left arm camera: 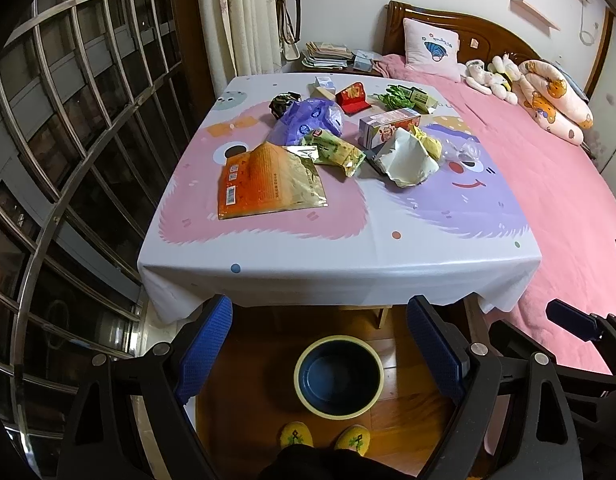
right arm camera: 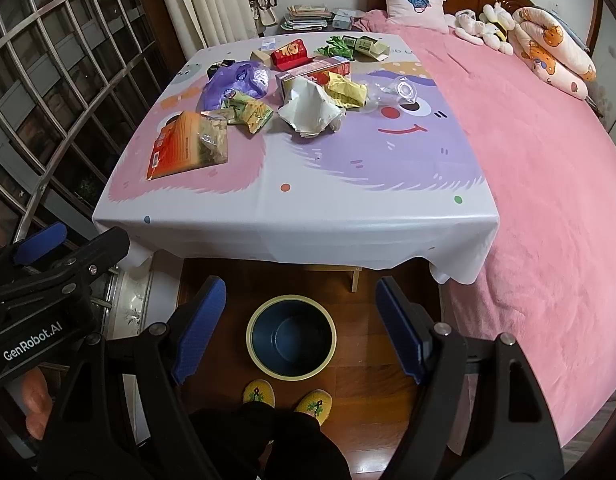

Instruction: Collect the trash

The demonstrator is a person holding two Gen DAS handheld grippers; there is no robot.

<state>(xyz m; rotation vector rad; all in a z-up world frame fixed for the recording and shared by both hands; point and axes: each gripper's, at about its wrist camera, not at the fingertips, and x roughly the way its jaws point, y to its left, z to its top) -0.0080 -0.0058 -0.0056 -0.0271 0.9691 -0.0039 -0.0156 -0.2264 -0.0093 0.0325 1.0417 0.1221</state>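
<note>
Trash is scattered over the table's far half: an orange and gold bag (left arm camera: 263,180) (right arm camera: 189,146), a green wrapper (left arm camera: 336,150) (right arm camera: 249,112), a purple plastic bag (left arm camera: 308,118) (right arm camera: 235,82), crumpled white paper (left arm camera: 408,158) (right arm camera: 312,110), a carton (left arm camera: 388,124), a red box (left arm camera: 352,98) and clear plastic (right arm camera: 400,92). A dark blue bin with a cream rim (left arm camera: 339,376) (right arm camera: 291,338) stands empty on the floor below the table's near edge. My left gripper (left arm camera: 328,344) and right gripper (right arm camera: 299,326) hang open above the bin, both holding nothing.
The table wears a pink and purple cartoon cloth (left arm camera: 340,248). A bed with a pink blanket (right arm camera: 540,184) touches its right side, soft toys at its head. A barred window (left arm camera: 79,120) is at left. The person's yellow slippers (right arm camera: 287,398) stand on the wood floor.
</note>
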